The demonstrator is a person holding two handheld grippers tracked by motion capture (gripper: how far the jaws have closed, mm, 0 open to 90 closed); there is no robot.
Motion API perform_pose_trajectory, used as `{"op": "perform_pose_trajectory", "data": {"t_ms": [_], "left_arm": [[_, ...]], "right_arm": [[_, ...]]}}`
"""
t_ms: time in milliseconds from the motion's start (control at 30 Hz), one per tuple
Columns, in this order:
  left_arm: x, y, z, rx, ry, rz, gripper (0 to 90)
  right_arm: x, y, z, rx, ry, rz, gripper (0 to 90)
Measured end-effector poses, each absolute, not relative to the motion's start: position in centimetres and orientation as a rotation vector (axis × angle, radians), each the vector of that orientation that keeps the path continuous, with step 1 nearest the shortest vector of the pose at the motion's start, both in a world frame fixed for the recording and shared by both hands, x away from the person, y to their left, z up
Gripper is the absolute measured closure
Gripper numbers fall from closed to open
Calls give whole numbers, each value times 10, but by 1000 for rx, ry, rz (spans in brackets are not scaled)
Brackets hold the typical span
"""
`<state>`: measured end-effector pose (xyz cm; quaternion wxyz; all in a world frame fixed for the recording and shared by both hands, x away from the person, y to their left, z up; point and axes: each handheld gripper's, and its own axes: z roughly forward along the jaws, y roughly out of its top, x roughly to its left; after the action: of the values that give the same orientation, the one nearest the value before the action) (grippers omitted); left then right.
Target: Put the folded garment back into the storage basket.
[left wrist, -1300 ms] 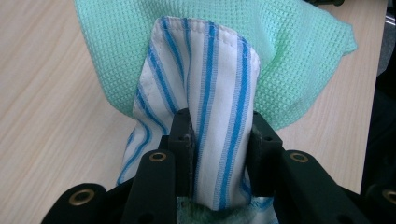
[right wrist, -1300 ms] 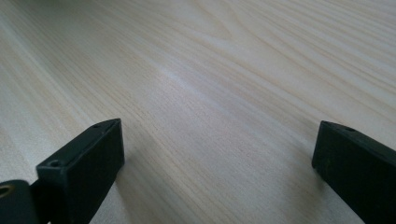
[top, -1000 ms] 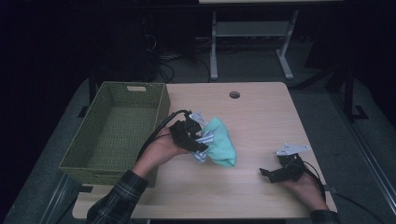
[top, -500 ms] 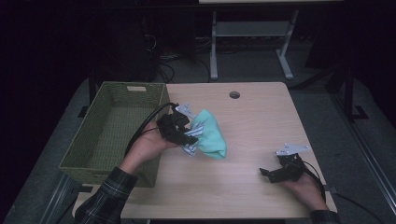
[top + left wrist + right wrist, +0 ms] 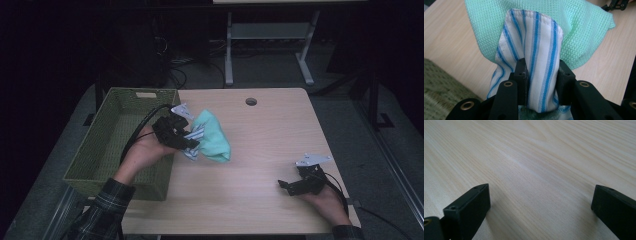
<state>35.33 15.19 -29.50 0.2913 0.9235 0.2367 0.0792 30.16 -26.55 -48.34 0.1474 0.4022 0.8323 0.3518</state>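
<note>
My left gripper [image 5: 189,142] is shut on a bundle of cloths and holds it above the table beside the basket [image 5: 112,145]. The bundle is a white cloth with blue stripes [image 5: 536,57] folded between the jaws, with a mint-green waffle cloth [image 5: 574,27] hanging behind it. In the high view the green cloth [image 5: 212,137] droops to the right of the gripper. My right gripper [image 5: 290,186] rests low on the table at the front right. Its jaws stand wide apart with only bare wood [image 5: 541,182] between them.
A green woven basket sits at the table's left side, its near wall [image 5: 441,85] just below my left gripper. A round cable hole [image 5: 251,101] lies at the table's back edge. A desk frame [image 5: 270,45] stands on the floor behind.
My left gripper has carried the cloth bundle up and to the left, toward the basket's rim. The right gripper has stayed where it was.
</note>
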Motion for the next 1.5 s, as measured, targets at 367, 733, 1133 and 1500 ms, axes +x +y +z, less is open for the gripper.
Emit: {"op": "perform_pose_trajectory", "data": {"t_ms": [367, 733, 1133, 1500], "left_arm": [[355, 174, -286, 2442, 697, 247, 673], [360, 202, -281, 2412, 782, 298, 673], [363, 229, -279, 2373, 879, 336, 672], [362, 260, -284, 2322, 977, 359, 672]], "right_arm": [[302, -265, -483, 1160, 2394, 1011, 19], [301, -265, -483, 1160, 2394, 1011, 19], [301, -265, -483, 1161, 2394, 1011, 20], [301, -265, -483, 1161, 2393, 1012, 19]]}}
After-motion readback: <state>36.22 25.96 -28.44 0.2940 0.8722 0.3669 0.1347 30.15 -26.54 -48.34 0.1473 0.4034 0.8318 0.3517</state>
